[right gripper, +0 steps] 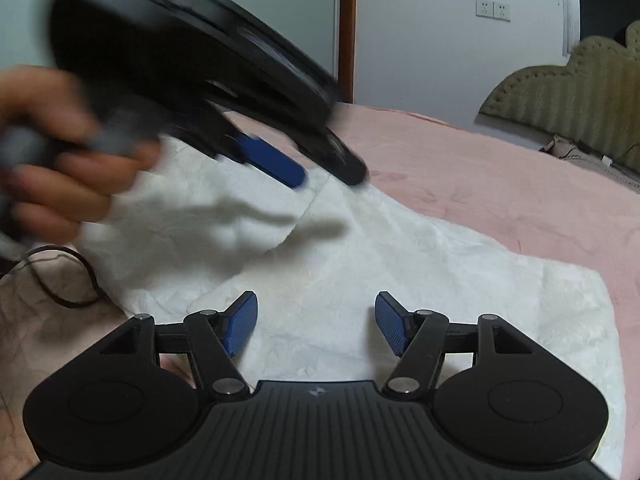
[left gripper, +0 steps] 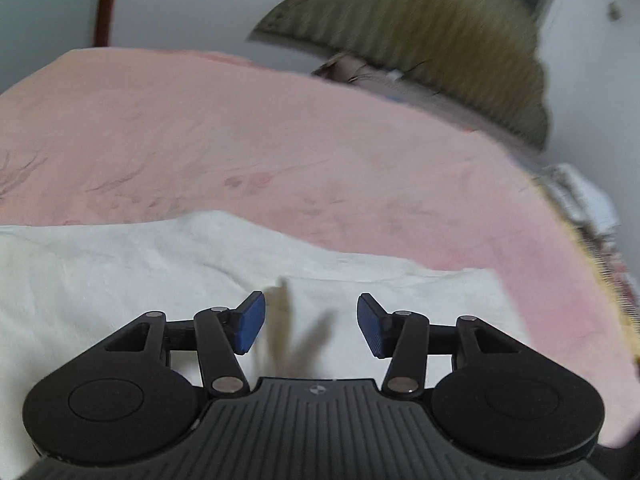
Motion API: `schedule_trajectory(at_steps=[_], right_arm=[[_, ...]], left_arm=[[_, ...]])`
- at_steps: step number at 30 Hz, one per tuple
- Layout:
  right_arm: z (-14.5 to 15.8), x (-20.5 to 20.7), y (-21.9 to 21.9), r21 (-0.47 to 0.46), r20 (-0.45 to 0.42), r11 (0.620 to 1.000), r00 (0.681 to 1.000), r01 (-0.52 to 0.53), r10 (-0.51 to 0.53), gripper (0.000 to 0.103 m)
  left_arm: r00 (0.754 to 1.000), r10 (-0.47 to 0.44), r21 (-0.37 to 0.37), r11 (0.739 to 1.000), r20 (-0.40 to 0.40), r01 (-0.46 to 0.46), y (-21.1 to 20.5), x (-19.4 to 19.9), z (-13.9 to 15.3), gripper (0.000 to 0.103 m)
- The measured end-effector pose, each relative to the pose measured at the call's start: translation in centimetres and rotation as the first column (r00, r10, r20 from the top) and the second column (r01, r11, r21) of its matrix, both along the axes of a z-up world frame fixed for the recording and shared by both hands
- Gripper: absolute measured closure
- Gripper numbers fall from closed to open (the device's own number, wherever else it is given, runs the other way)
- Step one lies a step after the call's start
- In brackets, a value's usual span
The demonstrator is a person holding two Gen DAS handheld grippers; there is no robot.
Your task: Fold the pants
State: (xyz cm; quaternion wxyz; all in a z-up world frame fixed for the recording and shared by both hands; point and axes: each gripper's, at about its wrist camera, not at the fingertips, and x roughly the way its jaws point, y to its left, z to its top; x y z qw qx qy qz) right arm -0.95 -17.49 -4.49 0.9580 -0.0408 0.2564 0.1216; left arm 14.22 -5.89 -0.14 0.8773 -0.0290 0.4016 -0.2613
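White pants (left gripper: 120,280) lie folded flat on a pink bed sheet (left gripper: 280,140), with a crease line running across the cloth. In the left wrist view my left gripper (left gripper: 311,322) hovers over the pants, open, its blue pads apart with only cloth beneath. Seen from the right wrist view, the left gripper (right gripper: 328,178) is blurred, tilted down over the far part of the pants (right gripper: 400,260), and a hand (right gripper: 60,176) holds it. My right gripper (right gripper: 316,326) stands open just above the near edge of the pants, with nothing gripped.
An olive padded headboard (right gripper: 580,88) stands at the far right of the bed, with clutter at its foot. A black cable (right gripper: 60,276) loops on the sheet left of the pants. The pink sheet (right gripper: 500,184) stretches beyond the pants toward a white wall with sockets (right gripper: 493,10).
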Motion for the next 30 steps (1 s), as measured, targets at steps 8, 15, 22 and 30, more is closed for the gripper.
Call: schedule_trajectory(at_steps=[8, 15, 22, 30], right_arm=[[-0.6, -0.4, 0.4, 0.010, -0.047, 0.998, 0.997, -0.061, 0.062, 0.037], [0.8, -1.3, 1.1, 0.046, 0.012, 0.994, 0.995, -0.103, 0.103, 0.037], [-0.2, -0.8, 3.3, -0.004, -0.052, 0.982, 0.980, -0.191, 0.191, 0.025], [0.4, 0.6, 3.6, 0.082, -0.076, 0.975, 0.975, -0.205, 0.211, 0.023]], left_arm=[[0.997, 0.061, 0.048, 0.997, 0.045, -0.063, 0.8, -0.3, -0.9, 0.044], [0.980, 0.179, -0.016, 0.984, 0.083, -0.178, 7.7, -4.0, 0.9, 0.026], [0.937, 0.320, 0.048, 0.943, 0.140, -0.329, 14.5, -7.2, 0.8, 0.026], [0.919, 0.332, 0.142, 0.920, 0.212, -0.365, 18.7, -8.1, -0.6, 0.021]])
